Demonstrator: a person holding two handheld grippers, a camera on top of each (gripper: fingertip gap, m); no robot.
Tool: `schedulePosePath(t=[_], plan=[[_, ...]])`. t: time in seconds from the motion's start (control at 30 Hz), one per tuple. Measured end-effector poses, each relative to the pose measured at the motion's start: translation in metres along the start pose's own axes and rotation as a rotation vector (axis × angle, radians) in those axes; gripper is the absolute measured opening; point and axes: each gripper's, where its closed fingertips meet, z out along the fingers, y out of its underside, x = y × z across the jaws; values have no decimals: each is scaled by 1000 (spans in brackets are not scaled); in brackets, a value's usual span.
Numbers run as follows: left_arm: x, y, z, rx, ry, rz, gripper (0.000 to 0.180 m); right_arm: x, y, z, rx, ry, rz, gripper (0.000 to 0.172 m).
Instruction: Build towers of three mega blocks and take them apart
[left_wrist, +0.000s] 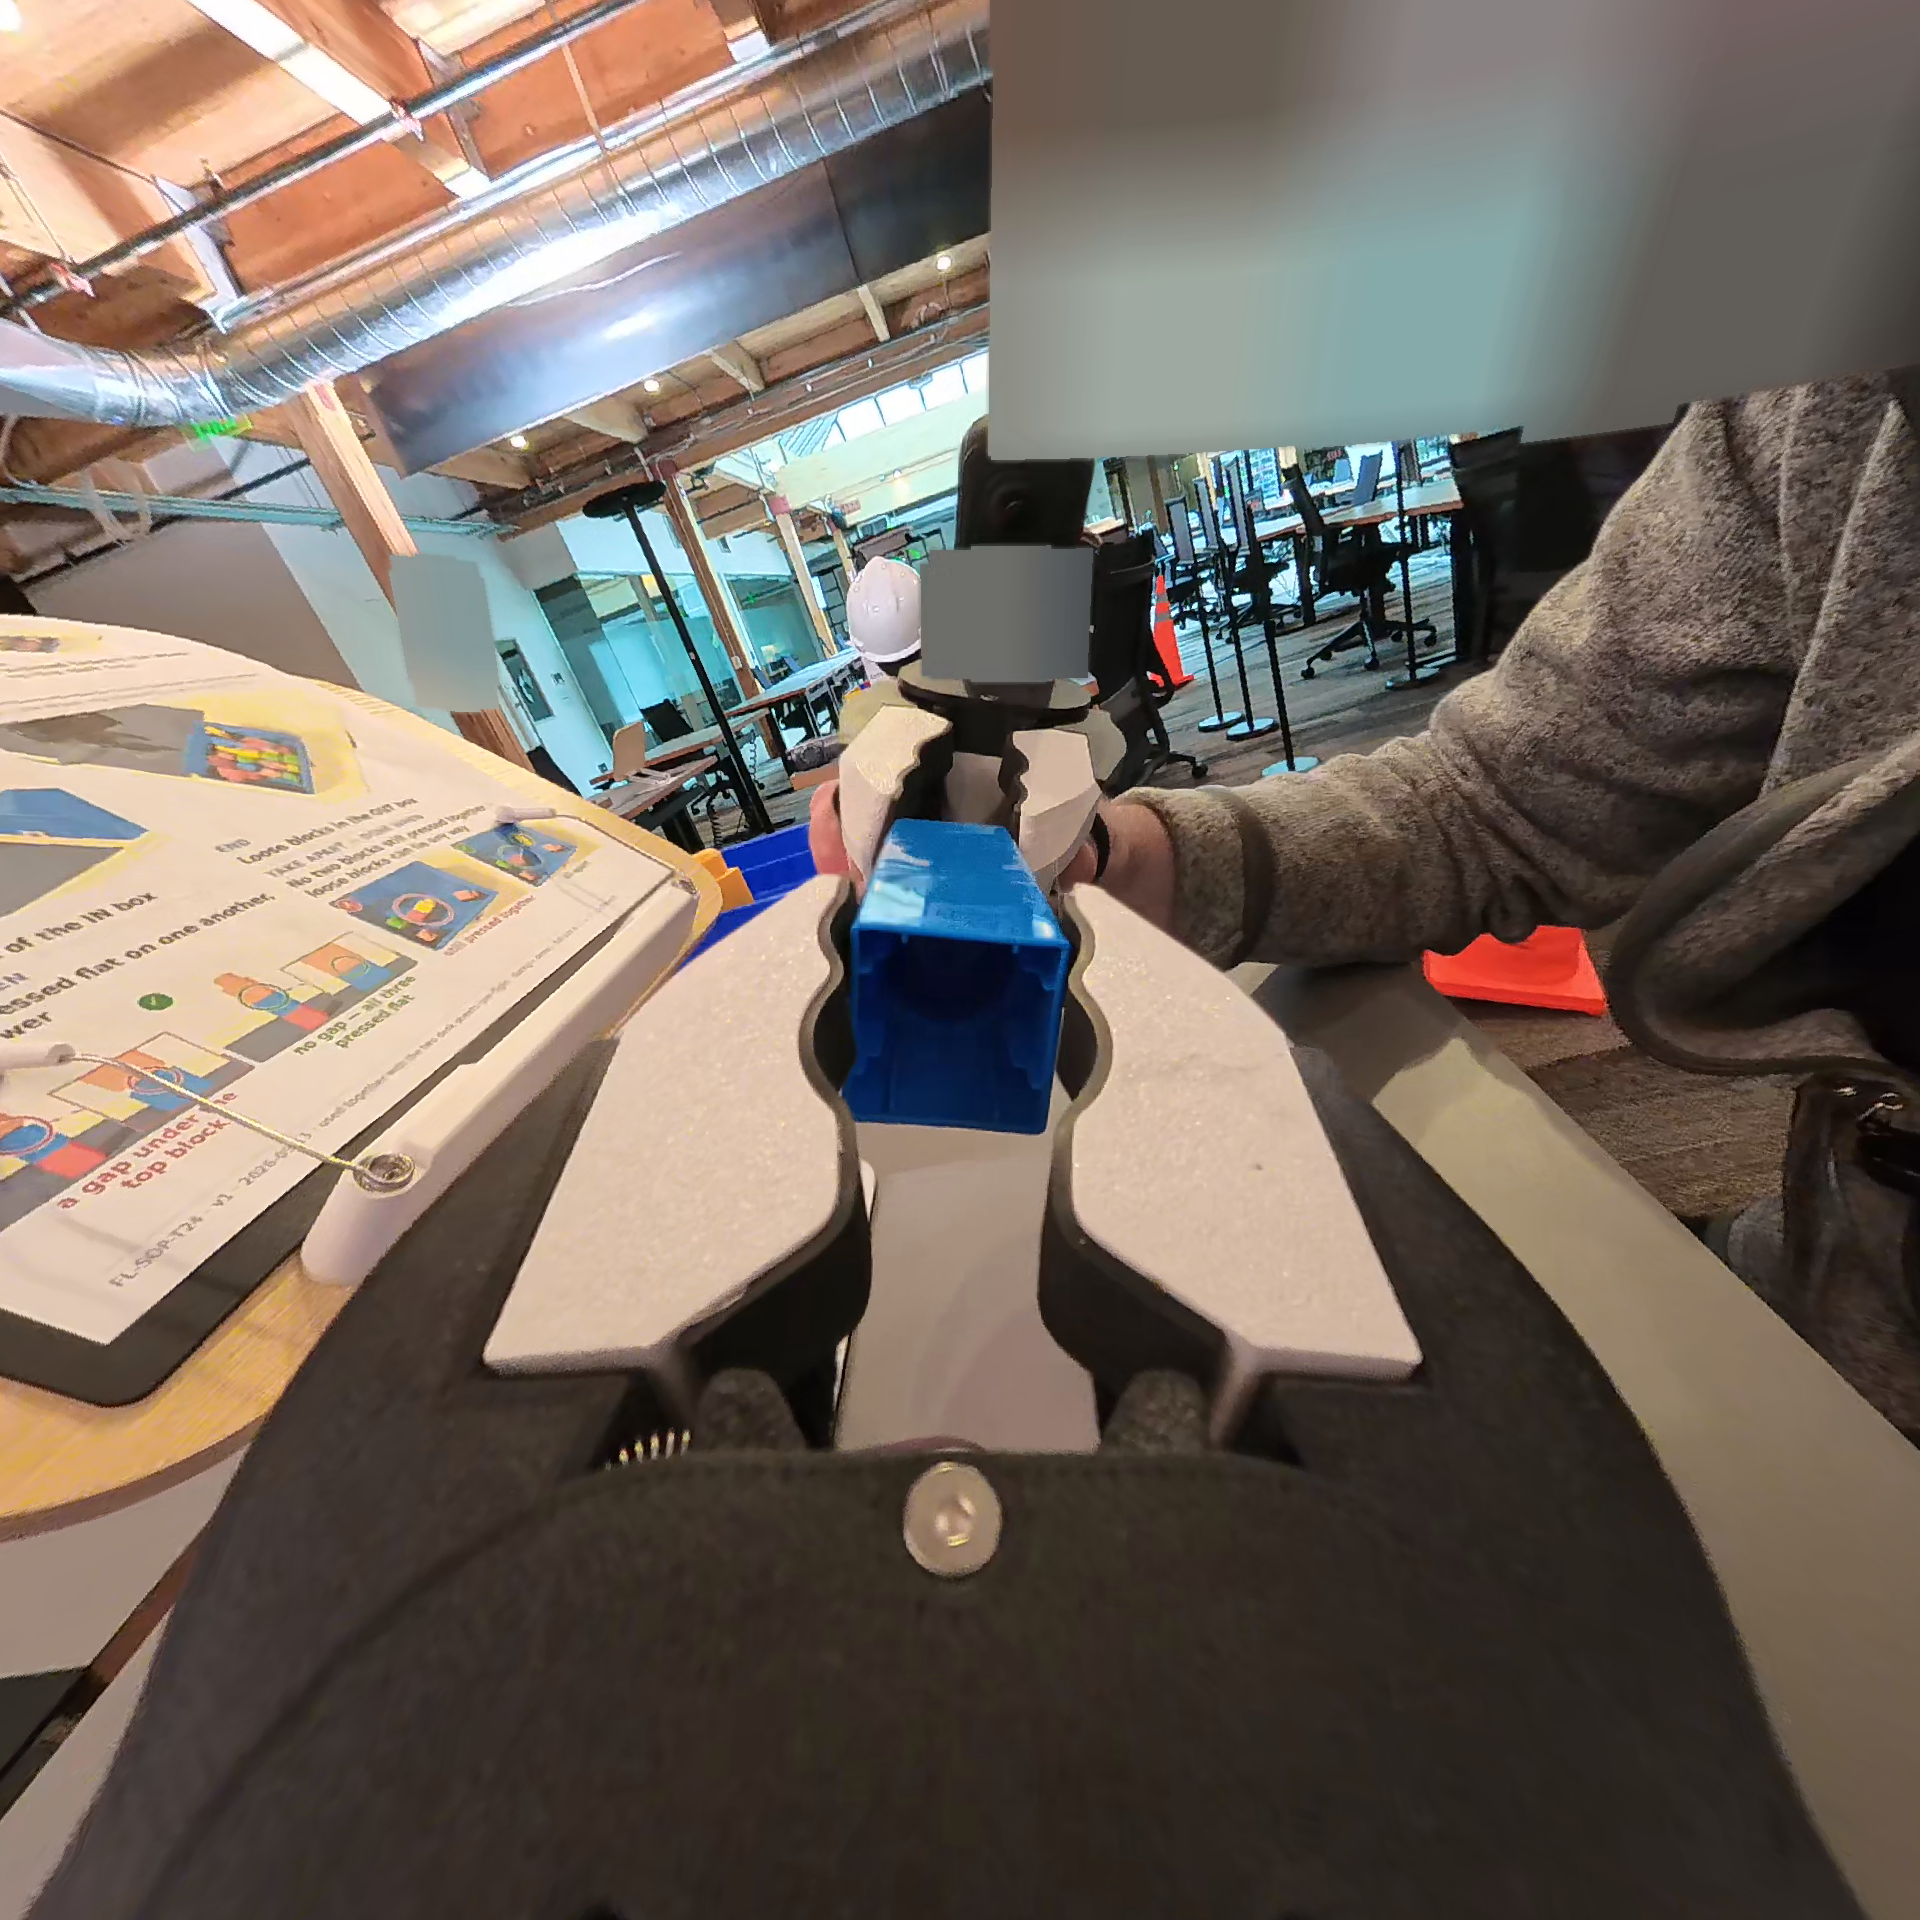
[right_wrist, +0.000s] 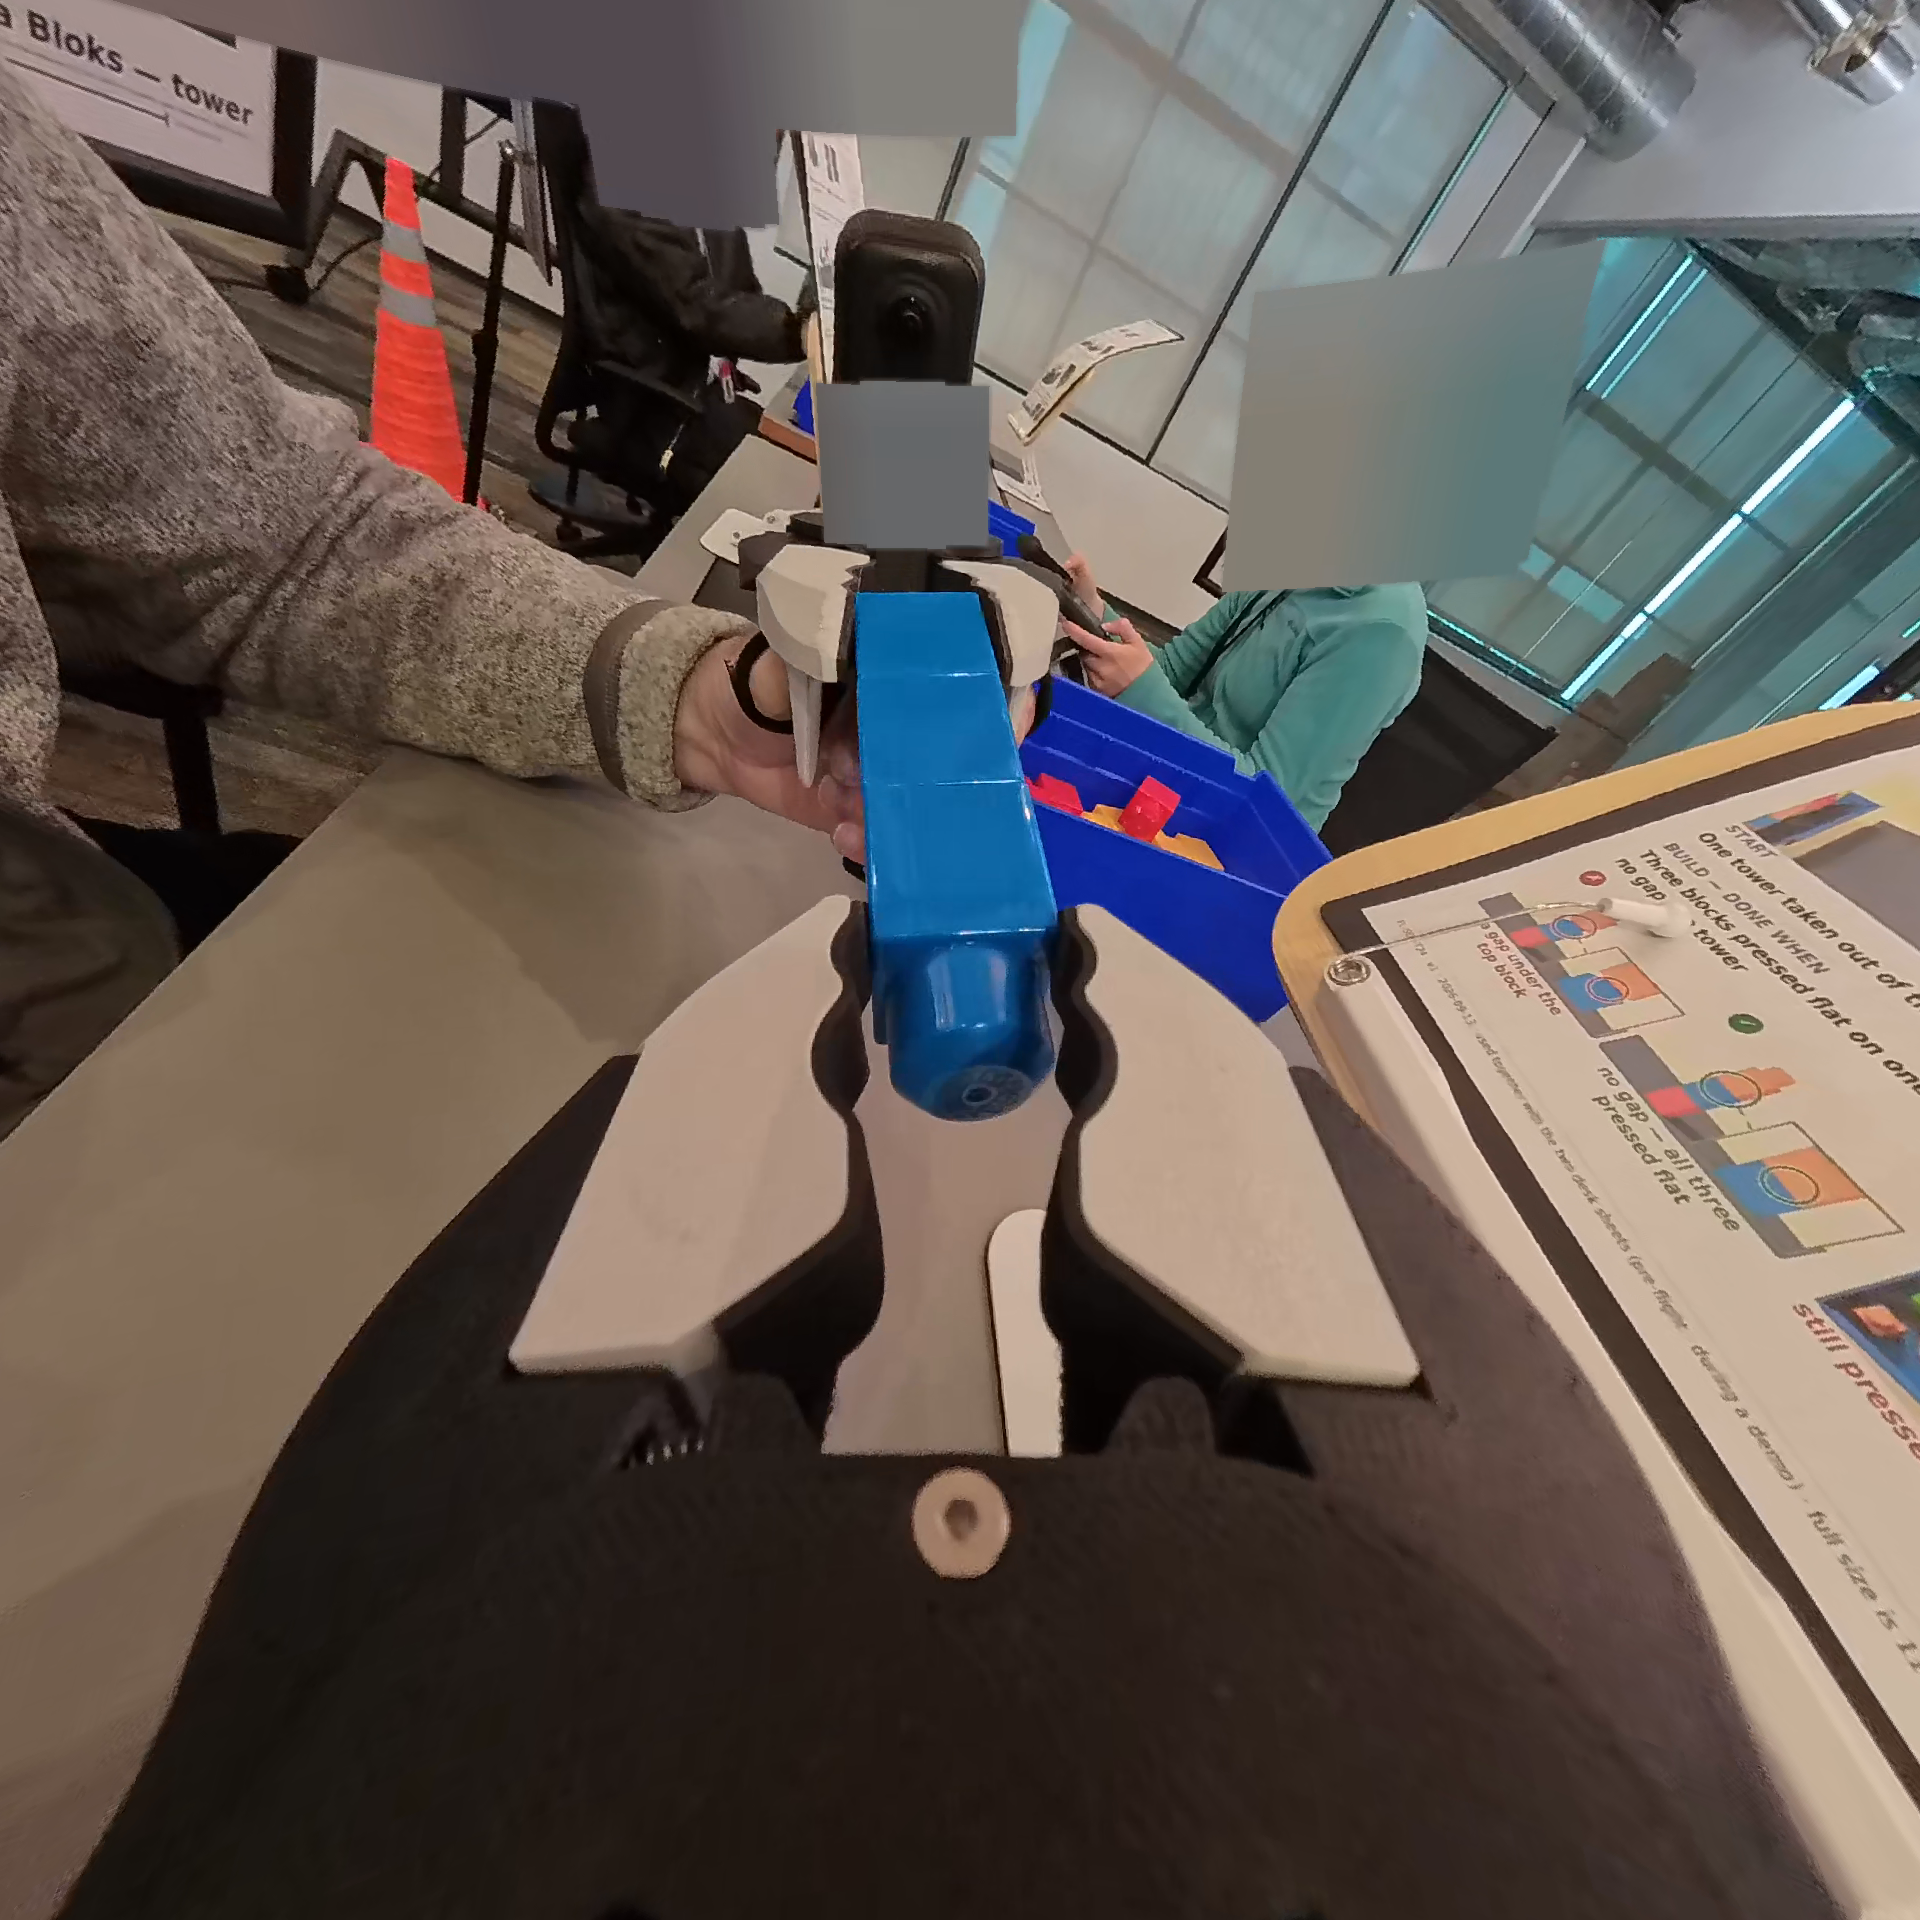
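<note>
A tower of three blue blocks (right_wrist: 951, 790) is held level in the air above the grey tabletop (right_wrist: 364, 987), spanning the space between the two grippers. The left gripper (left_wrist: 954, 997) is clamped on the hollow-bottomed end block (left_wrist: 956, 1023), its white fingers (left_wrist: 717, 1049) pressing the block's two sides. The right gripper (right_wrist: 961, 997) is clamped on the opposite end, its fingers against the sides of the block (right_wrist: 956, 883) whose round stud (right_wrist: 966, 1049) points back toward the camera. The seams between the three blocks look closed (no gap shows along the upper face in the right wrist view).

Each gripper is carried by a hand (left_wrist: 1127, 862) coming out of a grey knit sleeve (left_wrist: 1507, 748). Behind the tower, toward the far side of the tabletop, stands a blue bin (right_wrist: 1174, 894) with loose red (right_wrist: 1153, 805) and orange blocks (right_wrist: 1179, 847) inside. A printed instruction sheet (left_wrist: 260, 935) lies clipped on a round wooden board (left_wrist: 125, 1455) just beside the grippers. An orange traffic cone (right_wrist: 414, 343) stands on the floor well behind.
</note>
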Motion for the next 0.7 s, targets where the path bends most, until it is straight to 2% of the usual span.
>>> schedulePosePath(t=[0.2, 0.3, 0.5, 0.7], plan=[[-2, 2, -1, -37, -10, 3, 36, 2, 1, 0, 4, 3, 23, 34], [-5, 0, -5, -34, -16, -7, 45, 4, -2, -3, 25, 9, 36, 34], [-1, 11, -3, -111, 3, 27, 39, 1, 6, -3, -23, -16, 25, 35], [2, 11, -3, -110, 15, 36, 35, -1, 4, -3, -16, -27, 21, 35]])
